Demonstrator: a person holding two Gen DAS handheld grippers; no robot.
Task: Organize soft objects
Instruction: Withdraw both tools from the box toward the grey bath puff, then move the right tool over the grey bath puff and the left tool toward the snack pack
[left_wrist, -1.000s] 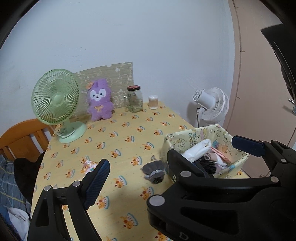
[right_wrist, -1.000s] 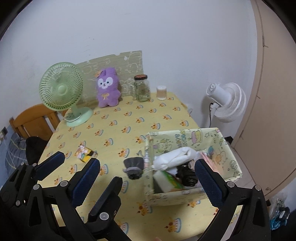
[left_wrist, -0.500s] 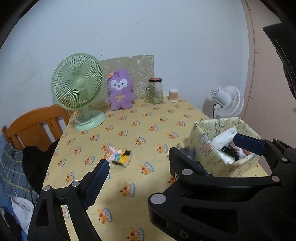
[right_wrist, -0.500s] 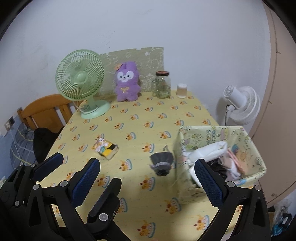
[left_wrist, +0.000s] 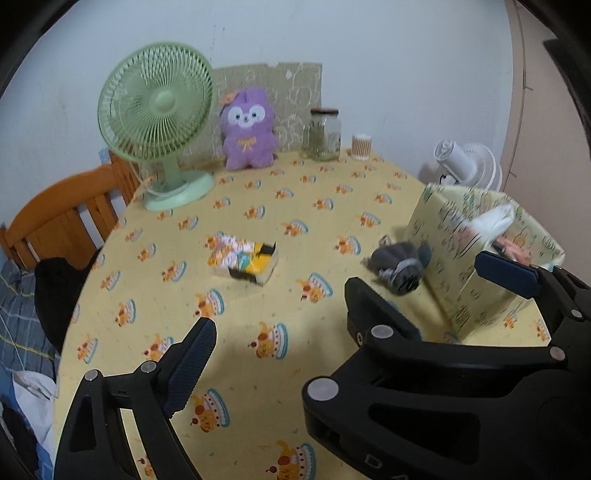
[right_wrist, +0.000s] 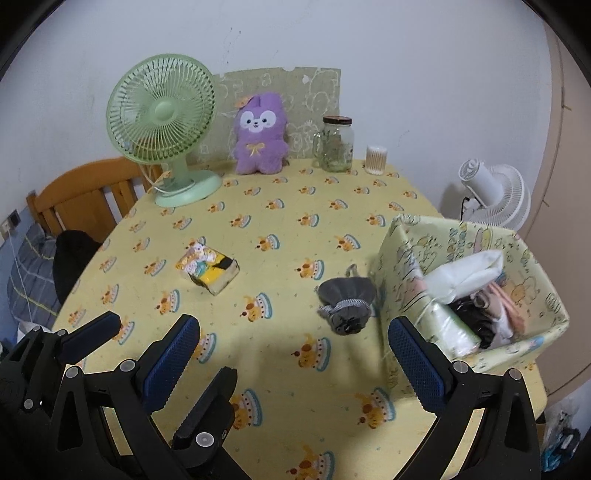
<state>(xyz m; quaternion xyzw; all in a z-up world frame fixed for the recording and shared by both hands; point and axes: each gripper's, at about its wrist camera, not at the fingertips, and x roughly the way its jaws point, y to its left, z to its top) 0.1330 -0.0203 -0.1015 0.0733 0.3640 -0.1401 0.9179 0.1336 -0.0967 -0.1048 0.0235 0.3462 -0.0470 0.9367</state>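
A yellow fabric basket (right_wrist: 402, 254) at the table's right holds white, black and pink soft items (right_wrist: 469, 277). A grey drawstring pouch (right_wrist: 347, 302) lies just left of it; it also shows in the left wrist view (left_wrist: 400, 264) beside the basket (left_wrist: 450, 251). A small yellow printed packet (right_wrist: 208, 267) lies mid-table, also seen in the left wrist view (left_wrist: 245, 260). A purple plush (right_wrist: 260, 134) sits at the back. My left gripper (left_wrist: 349, 317) and right gripper (right_wrist: 290, 354) hover open and empty over the near table.
A green desk fan (right_wrist: 162, 122) stands back left. A glass jar (right_wrist: 336, 144) and a cotton-swab cup (right_wrist: 376, 159) stand at the back. A wooden chair (right_wrist: 85, 195) is at the left, a white floor fan (right_wrist: 491, 195) at the right.
Both grippers have pulled back and swung left, away from the basket. The packet has come into the middle of both views. Both stay open.
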